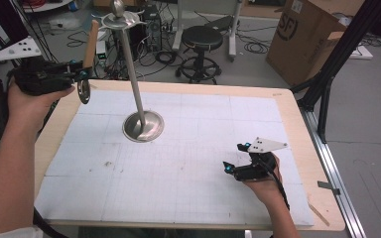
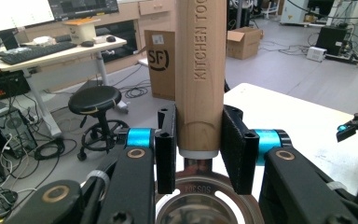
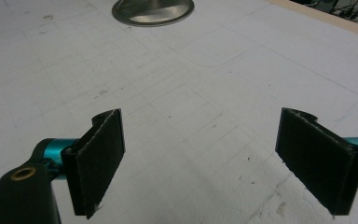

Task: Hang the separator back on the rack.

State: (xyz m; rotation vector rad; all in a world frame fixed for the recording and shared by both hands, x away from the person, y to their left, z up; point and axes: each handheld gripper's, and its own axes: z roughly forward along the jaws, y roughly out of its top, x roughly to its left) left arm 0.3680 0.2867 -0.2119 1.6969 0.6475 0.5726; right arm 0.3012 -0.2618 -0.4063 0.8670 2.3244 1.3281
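Gripping one wooden-handled utensil (image 2: 200, 70), left gripper (image 2: 200, 154); right gripper (image 3: 200, 158) wide, empty; one stand (image 1: 142, 124).

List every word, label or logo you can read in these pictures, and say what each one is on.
"KITCHEN TOO", cut off by the frame edge: on the wooden handle held in the left gripper.
"SF": on the cardboard box beyond the table, also legible in the high view.
Stamped mark on the metal part under the handle: too small to read.
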